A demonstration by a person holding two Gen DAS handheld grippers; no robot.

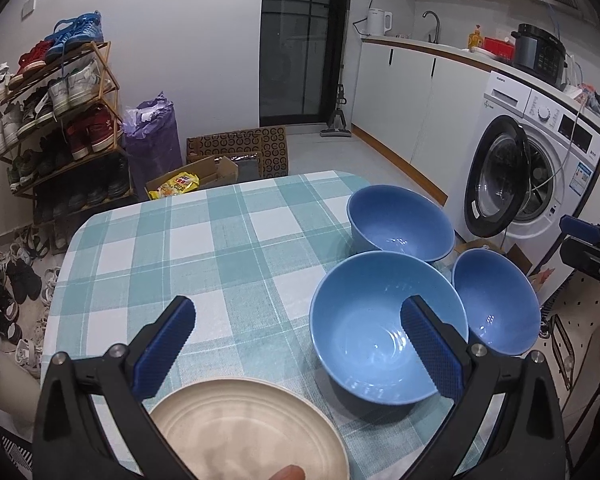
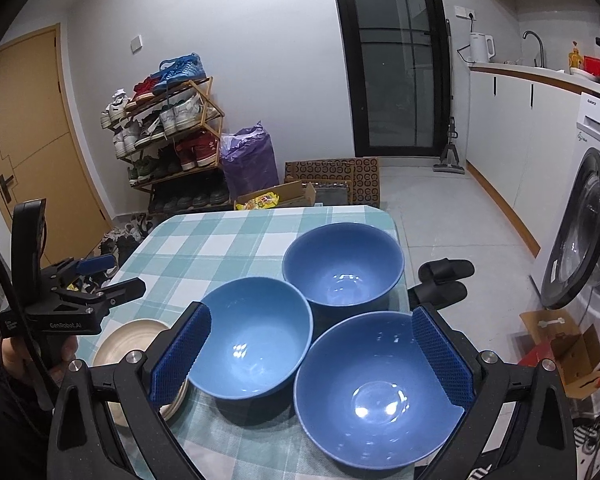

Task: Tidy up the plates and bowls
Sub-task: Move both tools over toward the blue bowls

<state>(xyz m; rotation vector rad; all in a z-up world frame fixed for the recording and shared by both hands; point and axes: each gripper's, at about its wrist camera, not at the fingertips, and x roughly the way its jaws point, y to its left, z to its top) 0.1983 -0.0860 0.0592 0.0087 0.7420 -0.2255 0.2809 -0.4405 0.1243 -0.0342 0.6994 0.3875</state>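
Observation:
Three blue bowls stand close together on the checked table (image 1: 204,248): a far bowl (image 1: 400,224) (image 2: 342,266), a middle bowl (image 1: 380,328) (image 2: 252,344) and a near right bowl (image 1: 496,300) (image 2: 380,400). A beige plate (image 1: 248,432) (image 2: 128,340) lies at the near left edge. My left gripper (image 1: 296,320) is open and empty above the plate, its right finger over the middle bowl. My right gripper (image 2: 312,344) is open and empty, spanning the near right bowl and the middle bowl's edge. The left gripper also shows in the right wrist view (image 2: 112,276).
A shoe rack (image 1: 56,120), a purple bag (image 1: 152,136) and cardboard boxes (image 1: 236,152) stand beyond the table's far edge. A washing machine (image 1: 528,176) with its door open stands to the right. Slippers (image 2: 444,276) lie on the floor by the table.

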